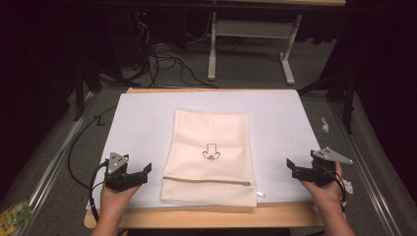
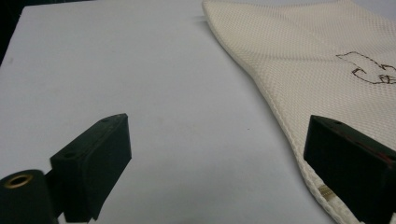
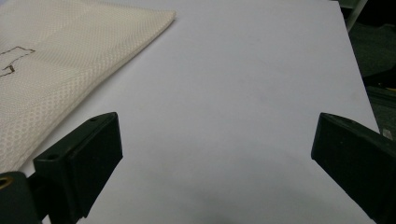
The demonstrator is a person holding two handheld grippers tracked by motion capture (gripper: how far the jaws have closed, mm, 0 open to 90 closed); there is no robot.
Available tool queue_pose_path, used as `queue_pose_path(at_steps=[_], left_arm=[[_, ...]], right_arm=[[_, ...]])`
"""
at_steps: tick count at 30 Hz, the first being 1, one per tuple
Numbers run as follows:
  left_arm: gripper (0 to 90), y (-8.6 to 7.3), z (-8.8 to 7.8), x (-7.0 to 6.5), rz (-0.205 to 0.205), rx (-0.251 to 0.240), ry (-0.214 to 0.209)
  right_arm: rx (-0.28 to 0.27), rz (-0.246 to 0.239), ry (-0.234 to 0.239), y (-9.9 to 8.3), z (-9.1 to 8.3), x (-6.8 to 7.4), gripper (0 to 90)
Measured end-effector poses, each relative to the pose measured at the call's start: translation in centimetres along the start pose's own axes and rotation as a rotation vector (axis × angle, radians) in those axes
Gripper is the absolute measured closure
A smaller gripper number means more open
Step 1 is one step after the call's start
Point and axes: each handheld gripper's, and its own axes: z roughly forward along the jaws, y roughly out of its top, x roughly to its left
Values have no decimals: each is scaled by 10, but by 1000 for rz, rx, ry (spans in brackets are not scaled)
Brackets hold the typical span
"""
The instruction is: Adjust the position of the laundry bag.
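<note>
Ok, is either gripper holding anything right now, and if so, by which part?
Nothing is held. The left gripper and right gripper both have their jaws open, resting on either side of the cream mesh bag, which lies flat on the white sheet.

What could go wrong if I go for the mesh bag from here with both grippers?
The mesh bag lies flat on the white sheet, so open jaws may pinch the sheet too. The left gripper is closer to the bag's edge than the right gripper; uneven pulls could skew it. The zipper could snag.

Left gripper gapes over white sheet, right jaw overlapping mesh bag.
</note>
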Motion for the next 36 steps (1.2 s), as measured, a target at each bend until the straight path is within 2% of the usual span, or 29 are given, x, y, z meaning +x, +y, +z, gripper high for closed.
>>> queue_pose_path(at_steps=[3,4,13,19,23,25,27,29,32,34,35,36], left_arm=[[19,3,4,1,-16,7,11],[7,3,5,2,-16,11,3],[8,2,6,3,-8,33,6],[35,2,9,0,-24,62,-38],[138,3,15,-8,-26,90,-81],[193,5,21,-14,-55,113,-117],[313,6,27,-21,-72,133,-164],[411,7,33,-29,-60,158,-206],[494,3,41,-38,-28,221,-203],[543,1,44,-39,-50,239,-189],[570,0,45,-39,-61,242,-195],[594,0,45,-39,-56,239,-185]], right_arm=[[0,3,-3,-1,-2,0,23],[-1,4,-6,-1,-2,0,23],[-2,1,-6,-2,-1,1,28],[2,4,0,-2,-1,2,41],[5,2,7,-2,0,4,58],[2,2,24,-2,0,6,80],[5,-3,39,-1,0,10,99],[5,-6,52,-1,1,15,125],[8,-19,78,-1,2,20,149],[14,-20,89,-1,3,24,153],[17,-12,95,-1,3,26,158],[16,-17,100,-1,4,28,166]])
